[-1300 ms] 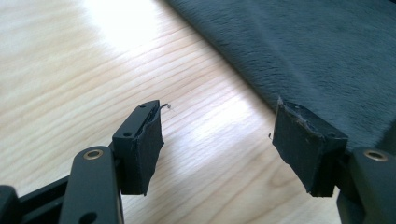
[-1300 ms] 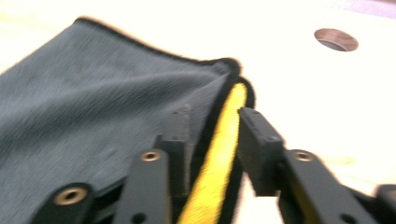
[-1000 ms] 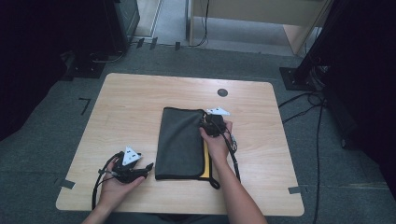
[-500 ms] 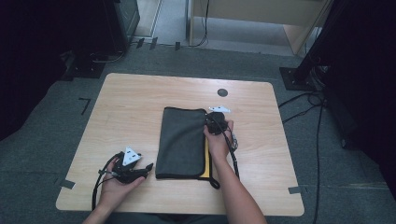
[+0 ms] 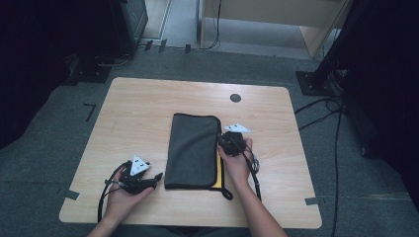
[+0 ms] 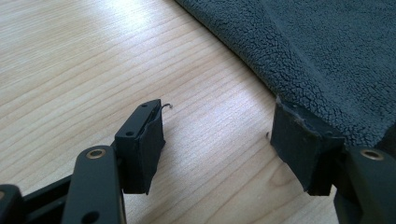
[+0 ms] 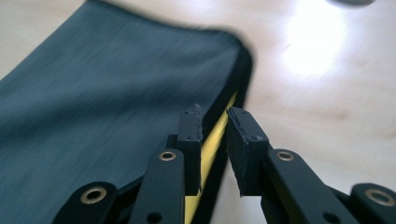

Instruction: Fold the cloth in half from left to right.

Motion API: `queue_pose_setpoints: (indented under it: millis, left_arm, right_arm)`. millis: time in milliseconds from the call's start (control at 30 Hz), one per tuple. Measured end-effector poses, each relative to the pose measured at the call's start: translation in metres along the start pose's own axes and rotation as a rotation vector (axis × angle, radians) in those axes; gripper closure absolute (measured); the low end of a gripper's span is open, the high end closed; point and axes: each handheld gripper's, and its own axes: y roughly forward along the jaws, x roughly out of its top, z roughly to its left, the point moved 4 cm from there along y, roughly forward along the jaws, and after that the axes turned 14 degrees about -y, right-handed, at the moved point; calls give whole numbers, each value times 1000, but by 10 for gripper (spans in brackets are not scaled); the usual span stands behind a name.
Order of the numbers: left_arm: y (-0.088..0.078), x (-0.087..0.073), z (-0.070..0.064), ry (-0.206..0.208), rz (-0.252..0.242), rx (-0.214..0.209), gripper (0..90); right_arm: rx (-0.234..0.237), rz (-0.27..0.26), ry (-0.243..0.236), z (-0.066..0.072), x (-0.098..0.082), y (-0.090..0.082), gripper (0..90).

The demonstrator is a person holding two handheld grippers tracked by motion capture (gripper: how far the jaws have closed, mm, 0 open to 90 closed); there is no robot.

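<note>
Dark grey cloth [image 5: 192, 150], folded, lay flat mid-table [image 5: 133, 113]; yellow layer [image 7: 210, 144] showed along right edge. Judged soft, light, limp; best taken at edge. Right gripper [image 7: 214, 140] jaws narrowly parted, just reopening, straddling yellow edge. Left gripper [image 6: 219, 144] gaped empty beside cloth.

We find no readable text, label, brand, number or sign on any surface: neither on the dark pouch [image 5: 192, 150], nor on the wooden table [image 5: 143, 113], nor on the gripper bodies. The tape marks at the table's edges carry no lettering that we can make out.
</note>
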Motion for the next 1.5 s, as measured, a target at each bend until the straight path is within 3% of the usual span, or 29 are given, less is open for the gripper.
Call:
queue_pose_setpoints:
  millis: [67,233,333,467,500,567,633,900,1200,1500]
  left_arm:
    - [0,0,0,-1,-1,0,347]
    - [0,0,0,-2,-2,3,346]
    - [0,0,0,-3,-4,4,345]
    - [0,0,0,-2,-4,4,344]
    - [0,0,0,-2,-4,4,343]
    - [1,0,0,-3,-2,2,341]
    - [1,0,0,-3,-2,1,341]
    - [1,0,0,2,1,0,340]
    - [1,1,0,0,-2,-1,339]
    - [1,1,0,1,-2,-2,340]
  right_arm:
    - [22,15,-18,9,-8,-11,754]
    - [84,21,11,26,-30,-35,787]
    - [119,33,0,41,-43,-51,783]
    - [107,30,-6,45,-50,-57,764]
    - [100,24,3,44,-52,-57,762]
    - [127,23,74,43,-58,-55,749]
    - [149,22,94,44,-61,-53,744]
    - [157,28,76,55,-63,-56,754]
    - [114,41,8,60,-62,-59,894]
    - [128,3,37,52,-52,-75,896]
